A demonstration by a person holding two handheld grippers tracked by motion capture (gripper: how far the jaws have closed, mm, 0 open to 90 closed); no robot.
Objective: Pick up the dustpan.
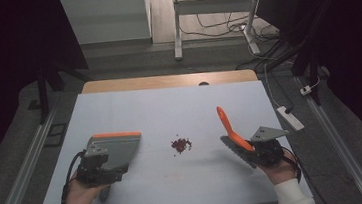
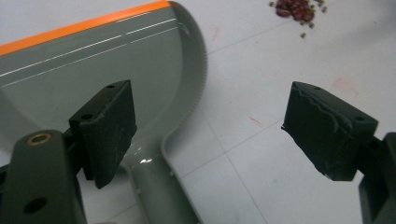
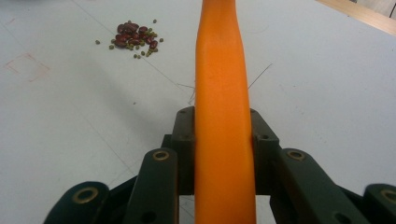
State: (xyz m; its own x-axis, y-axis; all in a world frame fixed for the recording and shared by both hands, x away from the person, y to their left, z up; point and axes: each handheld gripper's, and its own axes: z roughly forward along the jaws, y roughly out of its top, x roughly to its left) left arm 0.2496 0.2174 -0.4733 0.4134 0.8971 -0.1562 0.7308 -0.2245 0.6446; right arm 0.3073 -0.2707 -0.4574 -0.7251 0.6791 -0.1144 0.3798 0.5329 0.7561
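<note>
While the right gripper (image 3: 223, 140) clamps the brush (image 3: 220, 93) and the left gripper (image 2: 224, 135) gapes, seemingly empty, over the dustpan (image 1: 115, 147), the beans (image 1: 181, 144), at its three o'clock, lie unswept.

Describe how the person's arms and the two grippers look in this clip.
White sleeves cover both forearms. Each gripper, left gripper and right gripper, is black, topped by a grey three-cornered plate, with a black cable trailing. The jaws carry ridged black pads and brass-coloured rivets.
</note>
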